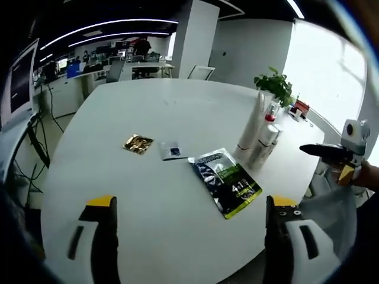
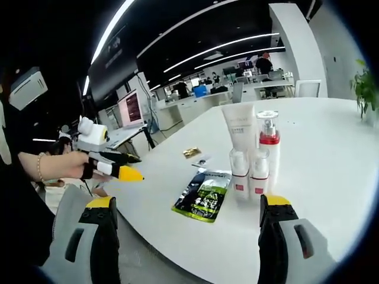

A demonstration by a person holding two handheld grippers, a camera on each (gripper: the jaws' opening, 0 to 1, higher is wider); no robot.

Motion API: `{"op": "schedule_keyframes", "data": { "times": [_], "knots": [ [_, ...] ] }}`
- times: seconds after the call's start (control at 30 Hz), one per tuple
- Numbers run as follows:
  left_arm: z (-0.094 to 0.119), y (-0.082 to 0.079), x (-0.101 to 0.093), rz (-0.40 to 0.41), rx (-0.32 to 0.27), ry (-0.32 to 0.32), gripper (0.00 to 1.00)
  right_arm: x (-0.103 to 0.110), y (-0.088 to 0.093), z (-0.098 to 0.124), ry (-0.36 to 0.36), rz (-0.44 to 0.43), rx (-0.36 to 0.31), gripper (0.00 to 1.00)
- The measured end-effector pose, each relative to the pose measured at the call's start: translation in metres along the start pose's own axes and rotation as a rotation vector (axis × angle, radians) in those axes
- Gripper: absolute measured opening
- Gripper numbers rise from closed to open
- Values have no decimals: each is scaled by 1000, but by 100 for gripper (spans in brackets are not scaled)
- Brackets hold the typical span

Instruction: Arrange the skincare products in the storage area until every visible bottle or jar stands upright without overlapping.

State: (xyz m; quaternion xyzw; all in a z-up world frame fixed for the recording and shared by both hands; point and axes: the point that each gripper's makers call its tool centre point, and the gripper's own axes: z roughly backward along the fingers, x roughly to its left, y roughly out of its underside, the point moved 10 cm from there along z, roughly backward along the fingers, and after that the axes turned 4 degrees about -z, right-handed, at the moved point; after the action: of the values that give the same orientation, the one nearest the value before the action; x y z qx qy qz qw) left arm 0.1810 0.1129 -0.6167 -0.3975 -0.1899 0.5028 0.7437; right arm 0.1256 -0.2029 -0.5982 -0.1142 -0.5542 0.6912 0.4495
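On the white round tabletop (image 1: 177,195), toward its far right edge in the left gripper view, the skincare products stand as a tight upright cluster. The tall white tube (image 2: 240,127) stands on its cap, widest at the top, with faint lettering near its upper end. Just beside it the pump bottle (image 2: 268,145) has a clear cap over a silver pump, a red collar and a white body. In front of these, two small white bottles (image 2: 249,176) stand side by side, each with a red band near the base; they look to be touching or nearly so. None of the four lies down.

A flat sachet (image 1: 225,180) in dark blue and green, with white print, lies on the tabletop near the cluster, toward the middle. Farther along lie a small dark-labelled packet (image 1: 172,151) and a gold foil packet (image 1: 138,144), apart from each other.

The left gripper (image 1: 192,204) hovers over the near edge of the tabletop, jaws spread wide, nothing between them. The right gripper (image 2: 186,204) is likewise spread and empty, low in front of the bottles.

In the right gripper view a hand (image 2: 62,165) holds the left gripper at the left, its yellow-tipped jaws drawn together.

A potted plant (image 1: 275,86) stands behind the cluster.
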Motion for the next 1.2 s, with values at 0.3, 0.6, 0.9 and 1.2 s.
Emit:
{"op": "schedule_keyframes", "data": {
  "times": [0.3,0.6,0.9,1.2],
  "knots": [
    [-29,-12,5,-6,34,10,98,-4,1,-2,8,-8,11,100],
    [-58,-29,13,-31,73,11,96,-8,2,-2,20,-28,13,100],
    [-91,-44,20,-34,103,12,88,-11,3,-1,41,-49,9,100],
    [-117,-52,25,-27,157,-10,87,-13,5,0,66,-62,15,100]
  ]
}}
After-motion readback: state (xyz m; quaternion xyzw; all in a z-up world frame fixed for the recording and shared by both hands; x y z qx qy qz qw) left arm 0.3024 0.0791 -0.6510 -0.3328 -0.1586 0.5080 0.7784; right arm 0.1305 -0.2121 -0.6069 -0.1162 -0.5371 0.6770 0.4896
